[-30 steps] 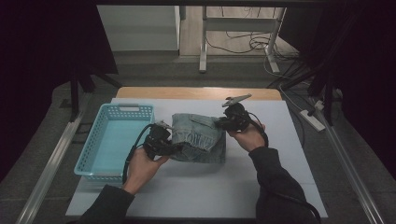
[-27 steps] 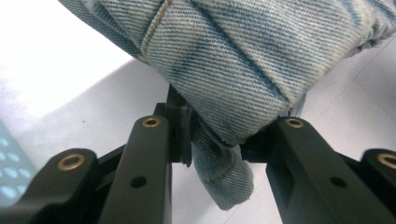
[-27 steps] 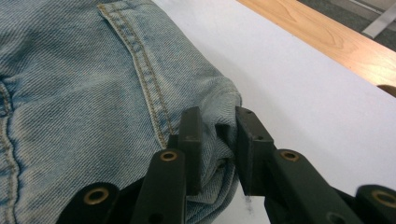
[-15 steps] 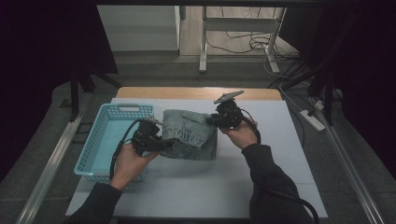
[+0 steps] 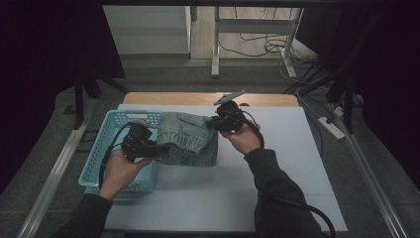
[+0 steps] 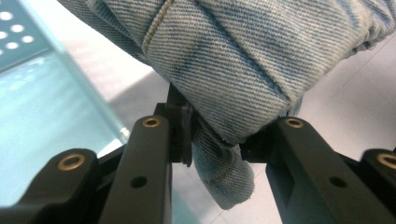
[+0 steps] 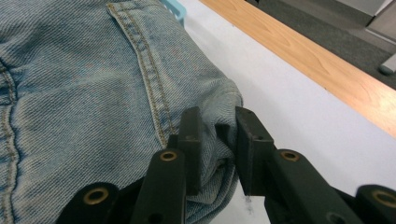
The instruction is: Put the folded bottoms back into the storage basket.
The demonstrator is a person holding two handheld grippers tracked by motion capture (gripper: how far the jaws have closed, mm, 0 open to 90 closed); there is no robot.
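Jeans: folded denim, held up between both tools, at the 3 o'clock side of the basket and partly over its rim.
Left tool: jaws closed on a folded edge of the denim at the bundle's 9 o'clock end; cloth is seen pinched between them in the left gripper view.
Right tool: jaws clamped on a bunched corner at the bundle's 2 o'clock end.
Basket: light blue, set at the 9 o'clock side of the desk.

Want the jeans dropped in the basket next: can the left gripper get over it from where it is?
Probably yes. The left gripper, shut on the jeans, sits at the basket wall already, and nothing stands between them.
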